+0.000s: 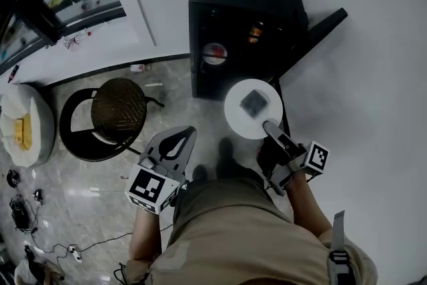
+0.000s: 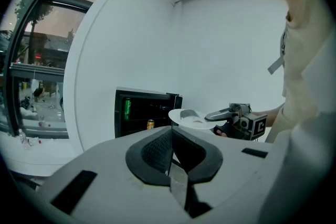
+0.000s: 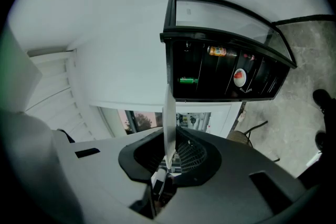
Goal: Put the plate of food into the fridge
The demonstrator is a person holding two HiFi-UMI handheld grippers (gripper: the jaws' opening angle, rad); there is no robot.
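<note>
A white plate (image 1: 239,120) carrying a dark piece of food (image 1: 253,103) hangs level just in front of the black mini fridge (image 1: 240,3), whose door (image 1: 321,26) stands open to the right. My right gripper (image 1: 269,127) is shut on the plate's near rim. In the right gripper view the plate (image 3: 168,113) shows edge-on, pinched in the right gripper (image 3: 168,150), with the fridge (image 3: 226,68) ahead. My left gripper (image 1: 189,133) hangs lower left of the plate, shut and empty. From the left gripper (image 2: 170,132) I see the plate (image 2: 190,119) and the fridge (image 2: 143,112).
Cans and a red-and-white item (image 1: 214,53) sit on the fridge shelves. A round black stool (image 1: 117,110) stands left of the fridge on the marble floor. A white cushion (image 1: 27,125) lies far left, cables (image 1: 73,251) trail at lower left. White wall runs behind and right.
</note>
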